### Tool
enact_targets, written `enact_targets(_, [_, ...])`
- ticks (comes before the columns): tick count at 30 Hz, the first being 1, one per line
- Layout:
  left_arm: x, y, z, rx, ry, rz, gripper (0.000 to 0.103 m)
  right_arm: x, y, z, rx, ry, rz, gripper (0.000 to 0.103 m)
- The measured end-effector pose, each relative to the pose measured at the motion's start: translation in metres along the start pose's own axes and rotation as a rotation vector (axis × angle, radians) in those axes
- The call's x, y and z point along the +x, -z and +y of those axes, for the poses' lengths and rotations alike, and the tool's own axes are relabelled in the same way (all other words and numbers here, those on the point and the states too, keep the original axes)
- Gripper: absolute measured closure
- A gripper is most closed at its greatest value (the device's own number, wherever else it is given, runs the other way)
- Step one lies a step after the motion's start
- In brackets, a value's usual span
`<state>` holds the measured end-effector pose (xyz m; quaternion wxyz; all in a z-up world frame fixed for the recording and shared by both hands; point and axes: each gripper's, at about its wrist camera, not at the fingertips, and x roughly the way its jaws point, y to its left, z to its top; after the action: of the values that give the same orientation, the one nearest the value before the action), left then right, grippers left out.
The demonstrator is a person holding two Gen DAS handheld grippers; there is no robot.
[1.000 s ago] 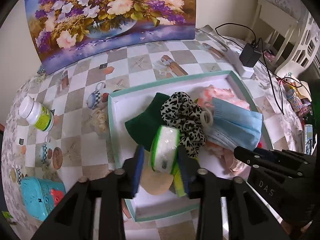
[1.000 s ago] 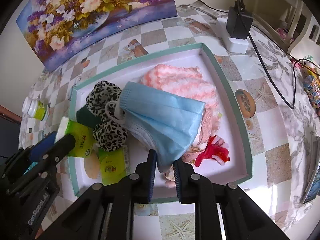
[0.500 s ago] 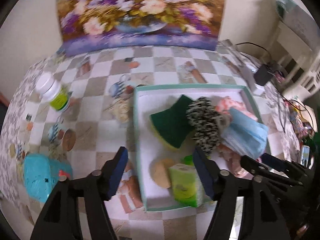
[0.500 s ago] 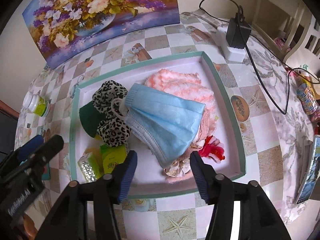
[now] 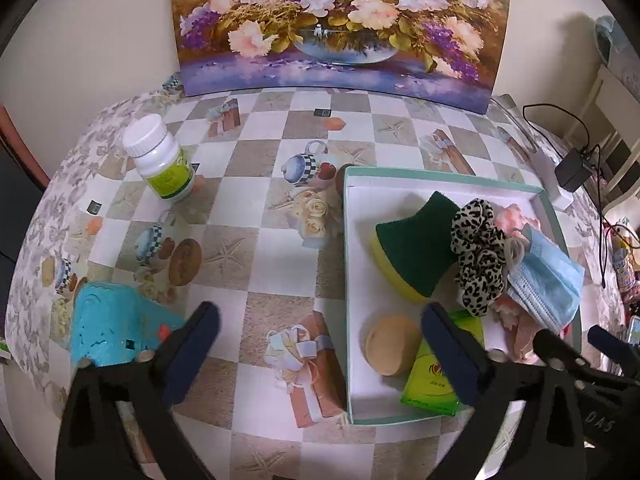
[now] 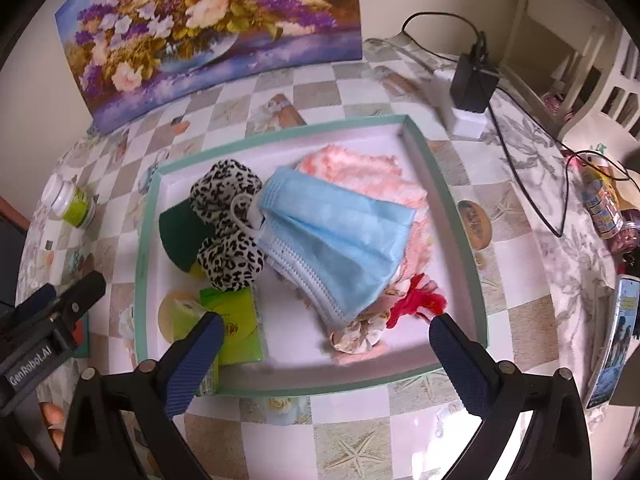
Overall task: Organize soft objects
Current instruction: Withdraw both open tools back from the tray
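A teal-rimmed white tray (image 6: 444, 196) (image 5: 346, 240) holds the soft things: a blue face mask (image 6: 336, 236) (image 5: 548, 280), a leopard scrunchie (image 6: 228, 220) (image 5: 478, 256), a green-and-yellow sponge (image 5: 416, 248) (image 6: 180, 232), a pink fluffy cloth (image 6: 360, 168), a red tuft (image 6: 416, 304), a tan round puff (image 5: 390, 344) and green tissue packs (image 6: 236, 320) (image 5: 430, 380). My left gripper (image 5: 320, 336) is open and empty, above the tray's left edge. My right gripper (image 6: 326, 340) is open and empty, above the tray's near side.
A white pill bottle (image 5: 160, 164) (image 6: 72, 200) stands left of the tray. A turquoise box (image 5: 116, 324) lies at the near left. A flower painting (image 5: 340, 24) leans on the back wall. A charger with cables (image 6: 472, 80) and a phone (image 6: 618, 340) lie at the right.
Both grippers opened wide and pulled back. The left let go of the green tissue pack, which now lies in the tray. The right let go of the blue mask.
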<state>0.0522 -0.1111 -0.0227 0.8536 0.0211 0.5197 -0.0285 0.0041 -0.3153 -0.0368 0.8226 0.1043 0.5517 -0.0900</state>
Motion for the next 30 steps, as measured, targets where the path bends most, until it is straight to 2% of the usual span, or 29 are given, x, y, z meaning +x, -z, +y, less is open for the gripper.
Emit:
enact_targets(4, [-0.005,0.003,0.002,0.008,-0.008,-0.004,0.000,-0.006,0.004,-0.001,0.001,0.009,-0.009,0.000])
enact_targets(14, [-0.035,0.015,0.016,0.008,-0.097,-0.054,0.000,-0.026,0.018,0.009,-0.036,0.015,-0.042,0.000])
enact_targets(22, [-0.050,0.029,0.027,-0.015,-0.177,-0.042,0.000,-0.042,0.031,0.022,-0.080,0.022,-0.072,0.000])
enact_targets(30, [-0.053,0.050,0.034,0.015,-0.152,0.006,0.000,-0.046,0.042,0.031,-0.107,0.045,-0.072,0.000])
